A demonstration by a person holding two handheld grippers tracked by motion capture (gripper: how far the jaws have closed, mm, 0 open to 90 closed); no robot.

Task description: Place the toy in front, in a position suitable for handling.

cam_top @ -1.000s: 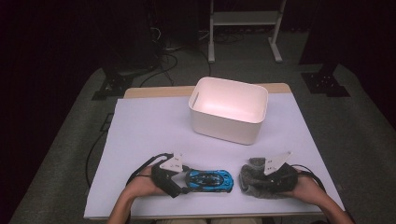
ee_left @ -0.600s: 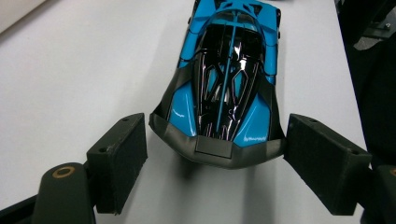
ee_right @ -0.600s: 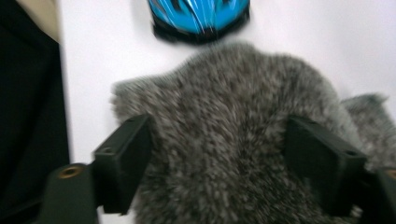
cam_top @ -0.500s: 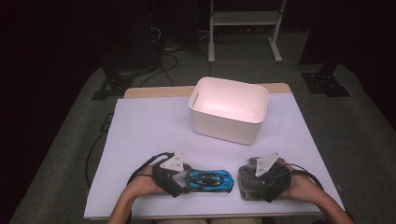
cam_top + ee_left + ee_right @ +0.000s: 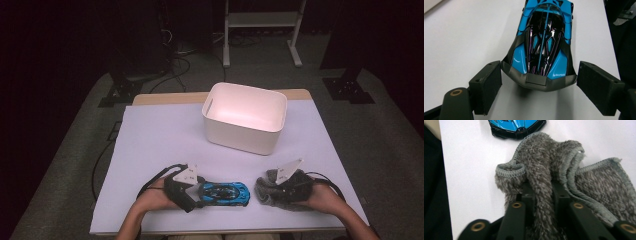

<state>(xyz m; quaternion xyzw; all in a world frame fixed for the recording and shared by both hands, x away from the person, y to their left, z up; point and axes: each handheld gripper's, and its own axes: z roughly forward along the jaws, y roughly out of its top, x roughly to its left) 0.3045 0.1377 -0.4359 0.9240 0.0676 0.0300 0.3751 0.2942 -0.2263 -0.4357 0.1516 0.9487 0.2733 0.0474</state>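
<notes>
White sheeting [image 5: 160,145] is covering the table, with a strip of bare wood [image 5: 165,97] showing along its far edge. Dark grey carpet [image 5: 75,165] is lying around it, and the room behind is sitting in deep shadow. At the far left a black stand foot [image 5: 117,92] is resting on the carpet, with cables [image 5: 172,55] trailing beside it.

Near the front edge, the left gripper [image 5: 537,82] is lying level on the sheet, its jaws standing wide on either side of the tail of the blue car [image 5: 224,193]. One pad [image 5: 489,85] is sitting just at the car's corner and the other pad [image 5: 599,87] is standing slightly clear, so nothing is being squeezed. The car is resting on the sheet, nose pointing right.

Farther back, right of centre, a white bin [image 5: 246,116] is standing upright and open, well apart from both hands. Beyond it a pale metal rack [image 5: 262,25] is standing on the floor.

To the right of the car, the right gripper [image 5: 543,195] has just been closing, and its jaws are pinching a fold of the grey cloth [image 5: 272,187], which is bunching on the sheet just beside the car's nose. At far right another black stand foot [image 5: 347,87] is sitting on the carpet.
</notes>
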